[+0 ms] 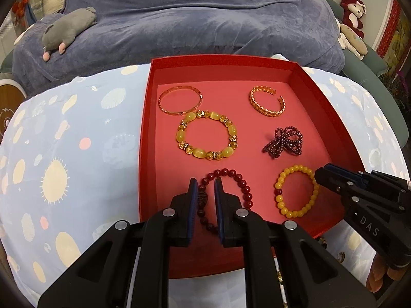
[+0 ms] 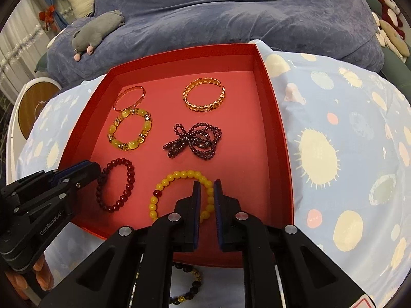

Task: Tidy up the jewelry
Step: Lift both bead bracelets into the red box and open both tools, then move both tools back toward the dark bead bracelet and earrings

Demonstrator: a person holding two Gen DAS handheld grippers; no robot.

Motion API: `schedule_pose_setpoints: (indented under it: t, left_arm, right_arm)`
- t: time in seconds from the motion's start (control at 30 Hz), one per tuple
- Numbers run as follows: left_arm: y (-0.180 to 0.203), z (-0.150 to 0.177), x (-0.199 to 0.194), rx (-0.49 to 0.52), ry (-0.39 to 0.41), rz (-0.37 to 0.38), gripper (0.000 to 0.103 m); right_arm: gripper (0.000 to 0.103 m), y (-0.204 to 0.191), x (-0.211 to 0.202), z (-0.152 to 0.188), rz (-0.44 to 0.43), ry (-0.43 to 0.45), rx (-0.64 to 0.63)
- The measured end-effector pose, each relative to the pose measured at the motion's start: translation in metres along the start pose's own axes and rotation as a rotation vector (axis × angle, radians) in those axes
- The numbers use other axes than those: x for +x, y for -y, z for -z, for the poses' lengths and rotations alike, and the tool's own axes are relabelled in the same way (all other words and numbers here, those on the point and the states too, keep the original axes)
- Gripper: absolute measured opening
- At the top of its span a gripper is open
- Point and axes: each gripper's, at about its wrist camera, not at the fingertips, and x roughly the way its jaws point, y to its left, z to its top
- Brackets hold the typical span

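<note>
Jewelry lies mostly sorted in the red tray (image 1: 295, 74), six bracelets spaced apart, the left gripper (image 1: 205, 200) slightly parted astride the dark red bracelet (image 1: 246, 190), the right gripper (image 2: 205, 200) likewise around the yellow bracelet (image 2: 164, 184), one black-and-gold bracelet (image 2: 192, 285) outside

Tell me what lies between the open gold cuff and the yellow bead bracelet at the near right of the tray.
The dark purple beaded bow lies between the gold cuff and the yellow bead bracelet, on the red tray floor. Both wrist views show it.
</note>
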Motion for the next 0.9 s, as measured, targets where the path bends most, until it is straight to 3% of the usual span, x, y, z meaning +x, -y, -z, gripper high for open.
schedule_pose_setpoints:
  t: [0.03,0.1,0.4,0.9]
  left_arm:
    - [0.0,-0.001,-0.002,0.0,0.01,-0.003,0.025]
    - [0.0,-0.003,-0.004,-0.003,0.024,-0.006,0.033]
    - [0.0,0.002,-0.026,-0.021,0.052,-0.001,0.033]
    - [0.011,0.051,-0.072,-0.038,0.055,0.01,0.034]
  right_arm:
    - [0.025,0.0,-0.002,0.0,0.001,0.01,0.0]
    - [0.031,0.0,-0.007,0.001,-0.004,0.025,0.004]
    - [0.031,0.011,-0.035,0.01,-0.006,0.058,0.038]
    - [0.03,0.016,-0.07,0.067,-0.003,0.041,0.064]
